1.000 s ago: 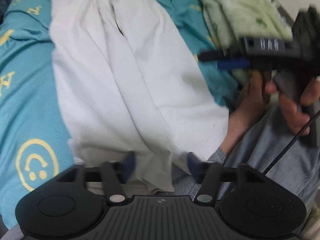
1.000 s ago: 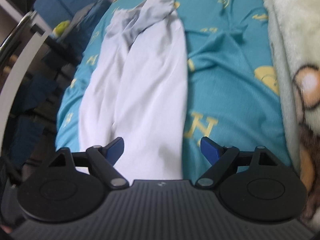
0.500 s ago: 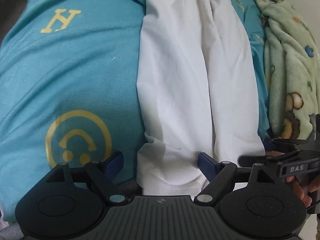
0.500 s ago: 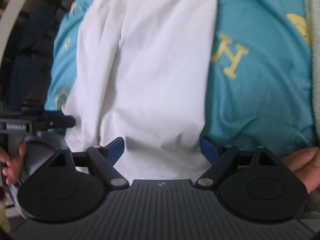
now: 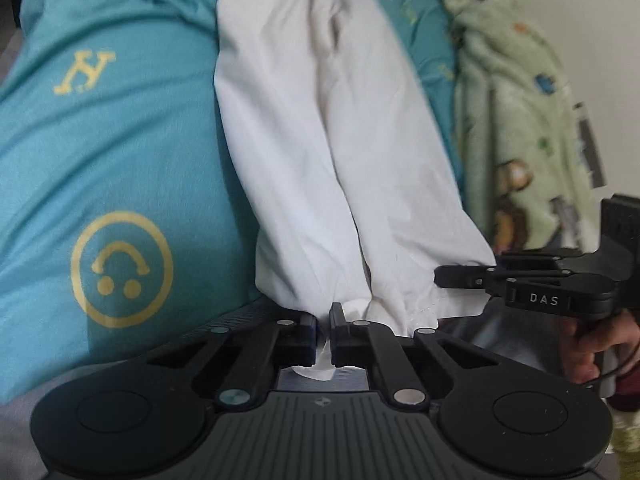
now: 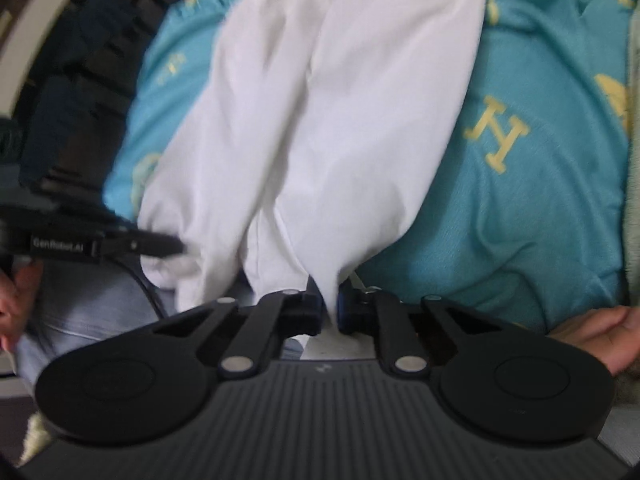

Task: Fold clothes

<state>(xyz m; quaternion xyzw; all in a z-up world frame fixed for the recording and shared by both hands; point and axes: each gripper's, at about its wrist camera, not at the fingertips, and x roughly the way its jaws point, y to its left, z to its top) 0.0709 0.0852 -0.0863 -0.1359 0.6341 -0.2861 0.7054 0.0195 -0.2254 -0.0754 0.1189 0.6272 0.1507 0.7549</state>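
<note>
A white garment (image 5: 320, 140) lies lengthwise on a teal bedsheet (image 5: 112, 152), folded into a long strip; it also shows in the right wrist view (image 6: 320, 100). My left gripper (image 5: 323, 332) is shut on the near hem at its left corner. My right gripper (image 6: 329, 308) is shut on the near hem at its right corner. The right gripper shows side-on in the left wrist view (image 5: 460, 278), and the left gripper in the right wrist view (image 6: 168, 244). The cloth bunches at both pinch points.
A green plush blanket (image 5: 512, 120) with bear prints lies along the right of the bed. The sheet has yellow H letters (image 6: 498, 132) and a smiley print (image 5: 120, 268). The person's jeans (image 6: 92, 300) sit at the near edge. Dark furniture (image 6: 72, 60) stands left of the bed.
Both grippers were open astride the garment's near hem; both have now closed on it. The hem is gathered and pulled slightly toward me.
</note>
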